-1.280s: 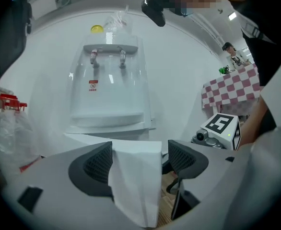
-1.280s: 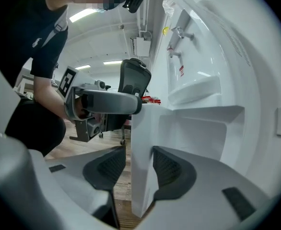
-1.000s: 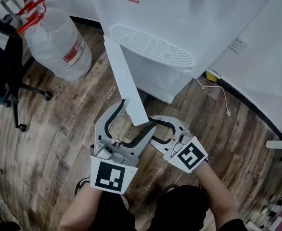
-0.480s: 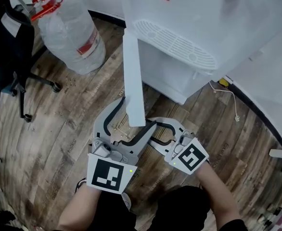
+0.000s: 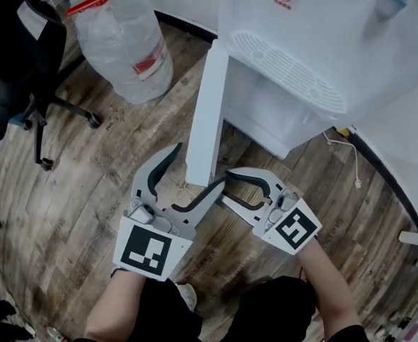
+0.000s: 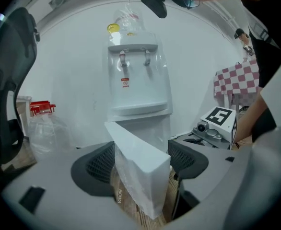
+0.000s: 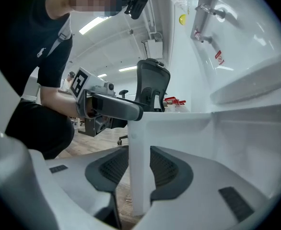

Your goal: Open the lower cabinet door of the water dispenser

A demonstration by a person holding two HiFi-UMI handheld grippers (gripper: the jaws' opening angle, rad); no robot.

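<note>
The white water dispenser (image 5: 302,70) stands at the top right of the head view, and its lower cabinet door (image 5: 205,112) is swung out over the wooden floor. My left gripper (image 5: 202,164) straddles the door's free end with its jaws wide. In the left gripper view the door (image 6: 140,171) lies against one pad and stands clear of the other. My right gripper (image 5: 227,185) is at the same end from the right. Its jaws have just been closing, and its pads (image 7: 114,169) lie against both faces of the door edge (image 7: 139,143).
A large clear water bottle (image 5: 123,41) with a red handle lies at the upper left, beside a black office chair (image 5: 16,55) on castors. A white cable (image 5: 344,155) trails over the floor right of the dispenser. My knees are at the bottom edge.
The door has swung further out from the dispenser. Both grippers have stayed at its free end and moved with it, and the right jaws have narrowed onto the edge.
</note>
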